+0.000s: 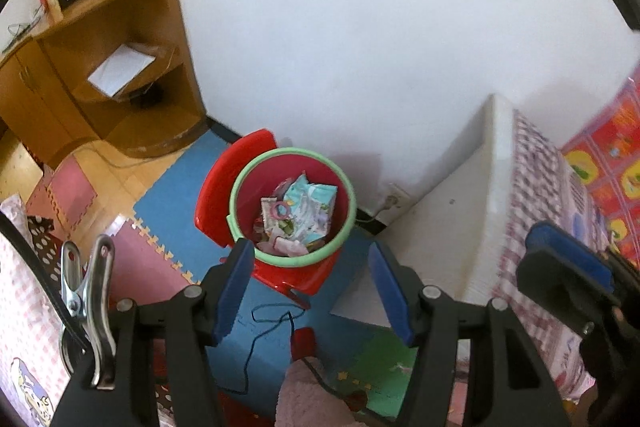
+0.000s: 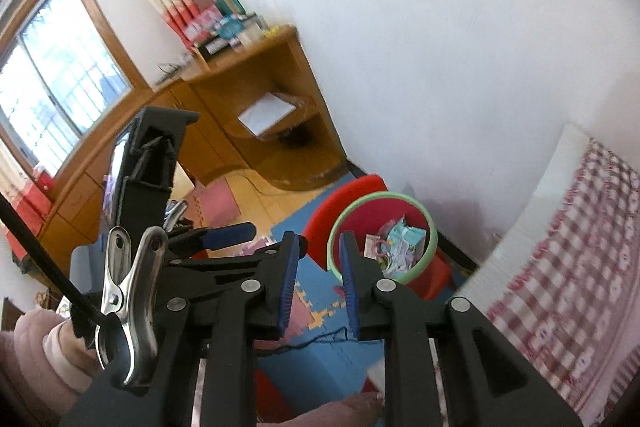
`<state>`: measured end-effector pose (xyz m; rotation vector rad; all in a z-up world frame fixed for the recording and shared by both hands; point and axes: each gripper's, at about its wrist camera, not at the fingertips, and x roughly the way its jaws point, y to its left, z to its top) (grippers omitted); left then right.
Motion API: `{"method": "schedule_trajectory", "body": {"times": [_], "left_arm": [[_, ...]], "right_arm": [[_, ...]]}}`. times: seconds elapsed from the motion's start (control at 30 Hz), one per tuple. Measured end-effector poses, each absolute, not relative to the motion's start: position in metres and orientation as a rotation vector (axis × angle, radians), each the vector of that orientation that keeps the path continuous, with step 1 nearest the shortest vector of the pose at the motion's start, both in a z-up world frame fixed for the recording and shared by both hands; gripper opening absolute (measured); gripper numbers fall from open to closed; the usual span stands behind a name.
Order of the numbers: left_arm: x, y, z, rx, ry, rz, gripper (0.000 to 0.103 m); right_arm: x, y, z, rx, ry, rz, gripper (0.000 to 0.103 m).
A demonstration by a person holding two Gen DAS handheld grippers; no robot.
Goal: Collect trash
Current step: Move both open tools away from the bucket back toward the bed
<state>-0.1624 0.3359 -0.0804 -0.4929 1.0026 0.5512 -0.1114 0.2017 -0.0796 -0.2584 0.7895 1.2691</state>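
Both pairs of blue-padded tongs, the left gripper (image 1: 312, 267) spread wide and the right gripper (image 2: 320, 267) parted narrowly, pinch nothing above the red bucket (image 1: 292, 205) on its red chair (image 1: 224, 183), probably because the wrappers (image 1: 304, 211) already lie inside.

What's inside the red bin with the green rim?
The bin holds crumpled wrappers: a pale blue printed packet on top, a pink ring beside it, and pink scraps near the front rim. Whatever lies beneath that pile, and the bin's bottom, is covered.
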Motion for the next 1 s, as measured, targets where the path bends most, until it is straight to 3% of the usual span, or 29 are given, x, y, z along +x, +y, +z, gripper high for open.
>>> {"method": "schedule_trajectory", "body": {"times": [0.33,1.0], "left_arm": [[-0.165,0.245,-0.032,-0.400,0.951,0.458,0.063],[-0.102,0.072,0.005,-0.244,0.932,0.124,0.063]], "right_arm": [[-0.127,0.092,-0.044,-0.164,0.689,1.230,0.023],[-0.110,-0.121,-0.023,0.030,0.653,0.879,0.024]]}}
